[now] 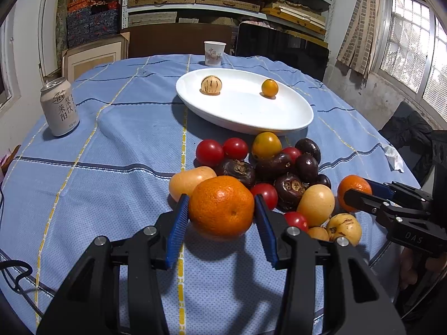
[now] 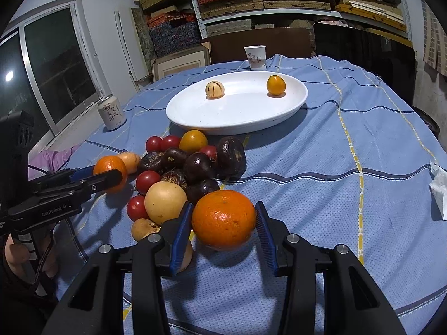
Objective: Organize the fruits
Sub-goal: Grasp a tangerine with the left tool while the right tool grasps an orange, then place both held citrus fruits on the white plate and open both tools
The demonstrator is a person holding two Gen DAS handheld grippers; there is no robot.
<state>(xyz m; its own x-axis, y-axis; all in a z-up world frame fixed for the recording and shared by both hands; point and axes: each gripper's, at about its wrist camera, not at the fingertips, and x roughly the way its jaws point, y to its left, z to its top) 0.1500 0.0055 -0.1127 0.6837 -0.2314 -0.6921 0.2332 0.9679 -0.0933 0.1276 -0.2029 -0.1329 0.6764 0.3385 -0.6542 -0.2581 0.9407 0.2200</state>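
Observation:
My left gripper (image 1: 221,198) is shut on a mandarin (image 1: 220,212), its blue pads pressing both sides just above the blue cloth. My right gripper (image 2: 225,205) is shut on a second mandarin (image 2: 223,223) in the same way. Each gripper also appears in the other view: the right gripper (image 1: 359,191) at the pile's right side, the left gripper (image 2: 107,173) at its left. Between them lies a pile of red cherry tomatoes (image 1: 209,152), dark water chestnuts (image 1: 289,188) and yellow fruits (image 1: 315,203). Behind the pile, a white oval plate (image 1: 251,127) holds a striped pale fruit (image 1: 211,85) and a small orange fruit (image 1: 270,87).
A drink can (image 1: 59,106) stands at the table's left. A paper cup (image 1: 214,53) stands behind the plate. A crumpled tissue (image 2: 438,192) lies at the right edge. A person's hand (image 2: 16,254) grips the left tool. Shelves of boxes fill the back wall.

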